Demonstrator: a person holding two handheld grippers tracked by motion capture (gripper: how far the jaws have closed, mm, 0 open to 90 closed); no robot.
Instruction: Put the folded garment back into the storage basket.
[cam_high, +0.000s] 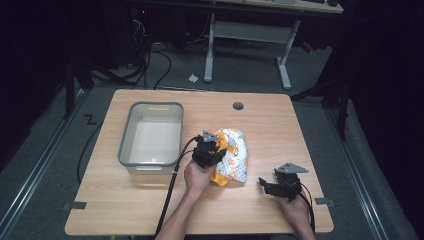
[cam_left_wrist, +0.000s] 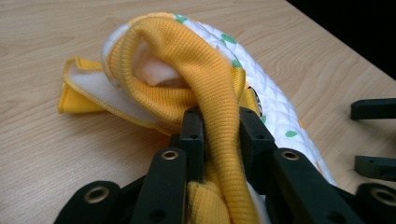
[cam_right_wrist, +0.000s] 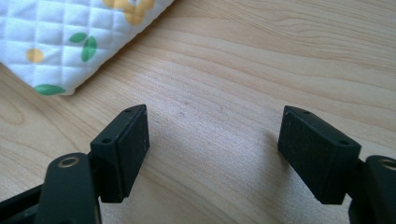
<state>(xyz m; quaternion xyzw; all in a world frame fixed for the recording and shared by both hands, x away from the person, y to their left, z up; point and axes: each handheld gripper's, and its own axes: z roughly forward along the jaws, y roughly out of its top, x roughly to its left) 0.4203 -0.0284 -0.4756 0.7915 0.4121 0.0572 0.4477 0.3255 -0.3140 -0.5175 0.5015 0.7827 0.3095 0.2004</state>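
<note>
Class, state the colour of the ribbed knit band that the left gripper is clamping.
Mustard yellow ribbed knit band, clearest in the left gripper view.

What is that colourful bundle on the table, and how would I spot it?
On the wooden table, look just right of the grey plastic tub. There lies a small quilted garment, white with green and yellow prints. Its ribbed yellow trim, pinched by the left gripper, sets it apart.

The quilted cloth (cam_high: 232, 155) is white with green and yellow prints and a yellow ribbed edge (cam_left_wrist: 210, 88). The bin (cam_high: 127, 135) is grey, the table (cam_high: 280, 130) is light wood.
</note>
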